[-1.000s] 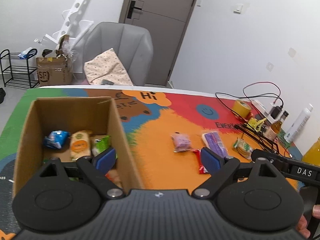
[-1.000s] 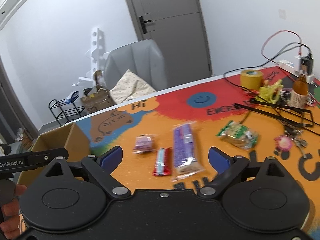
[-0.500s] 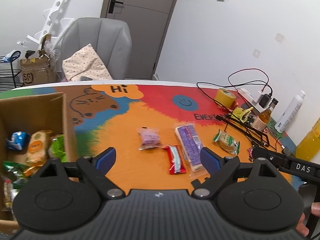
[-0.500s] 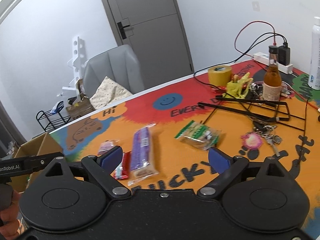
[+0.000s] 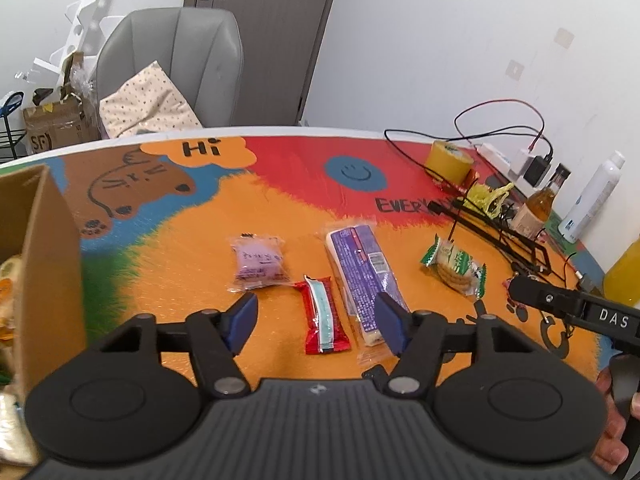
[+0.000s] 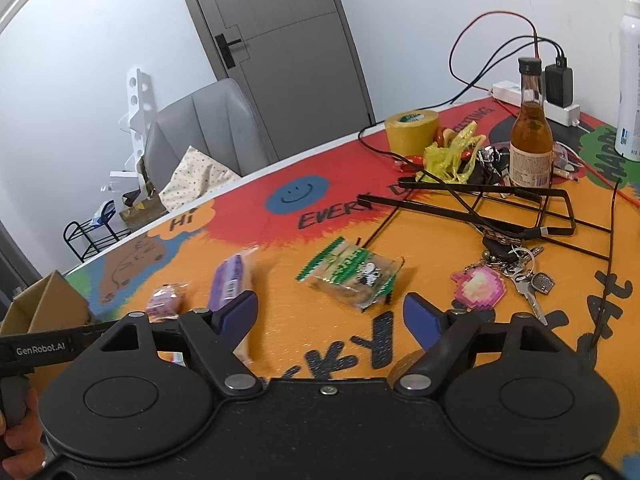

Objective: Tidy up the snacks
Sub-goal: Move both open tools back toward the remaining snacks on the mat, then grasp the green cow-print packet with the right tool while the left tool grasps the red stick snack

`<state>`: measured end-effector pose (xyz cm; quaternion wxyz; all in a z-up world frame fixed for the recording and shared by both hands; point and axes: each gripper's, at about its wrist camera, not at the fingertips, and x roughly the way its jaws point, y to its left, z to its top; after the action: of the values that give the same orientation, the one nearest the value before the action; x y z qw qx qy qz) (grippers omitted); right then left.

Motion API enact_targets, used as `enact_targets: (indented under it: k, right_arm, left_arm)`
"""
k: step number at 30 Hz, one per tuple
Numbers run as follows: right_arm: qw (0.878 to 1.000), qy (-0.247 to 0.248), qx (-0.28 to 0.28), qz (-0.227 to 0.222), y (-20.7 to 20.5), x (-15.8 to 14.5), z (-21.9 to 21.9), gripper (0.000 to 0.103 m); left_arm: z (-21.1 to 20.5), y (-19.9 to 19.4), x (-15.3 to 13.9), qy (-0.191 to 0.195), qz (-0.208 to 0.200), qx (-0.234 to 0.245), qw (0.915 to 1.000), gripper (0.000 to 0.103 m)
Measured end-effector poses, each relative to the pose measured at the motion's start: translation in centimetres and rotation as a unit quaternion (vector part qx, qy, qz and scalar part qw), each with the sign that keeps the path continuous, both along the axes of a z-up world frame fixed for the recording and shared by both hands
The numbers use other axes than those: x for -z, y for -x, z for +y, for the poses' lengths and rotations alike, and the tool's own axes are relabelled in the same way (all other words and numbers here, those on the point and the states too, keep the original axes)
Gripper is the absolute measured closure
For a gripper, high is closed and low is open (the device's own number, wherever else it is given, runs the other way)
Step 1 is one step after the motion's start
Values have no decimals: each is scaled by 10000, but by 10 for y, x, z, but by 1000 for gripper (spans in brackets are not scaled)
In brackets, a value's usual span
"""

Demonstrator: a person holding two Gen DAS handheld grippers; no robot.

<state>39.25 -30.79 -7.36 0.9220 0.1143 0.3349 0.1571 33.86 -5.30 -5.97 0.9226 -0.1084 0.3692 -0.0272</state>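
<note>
The brown cardboard box (image 5: 48, 264) sits at the left edge of the colourful table mat (image 5: 280, 208), with a few snack packs inside. The left gripper (image 5: 318, 322) is wide open over the red snack bar (image 5: 322, 314), beside the long purple pack (image 5: 362, 268) and small purple pack (image 5: 260, 264). The right gripper (image 6: 332, 312) is wide open and empty near the green cracker pack (image 6: 350, 274), which has bare mat around it.

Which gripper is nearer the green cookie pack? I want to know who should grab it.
Right. The right gripper points straight at the cookie pack, just ahead of its open jaws. The left gripper sits over the red bar, with the pack off to its right.
</note>
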Motion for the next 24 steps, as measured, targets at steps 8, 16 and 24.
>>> enact_targets:
  k: [8,16,24]
  right_arm:
    - [9999,-45,-33,159,-25,18,-8,31]
    - [9997,-68,-153,183,-51,25,-2,32]
    - [9996,102,-229,116,-77,26,12,31]
  left_arm:
    - [-13,-27,25,-43,303,-22,9995,52]
    - [-13,-45,45,-129,529,-153,9984,62]
    - [-20,-47,48,-428,426,-76,9981,67]
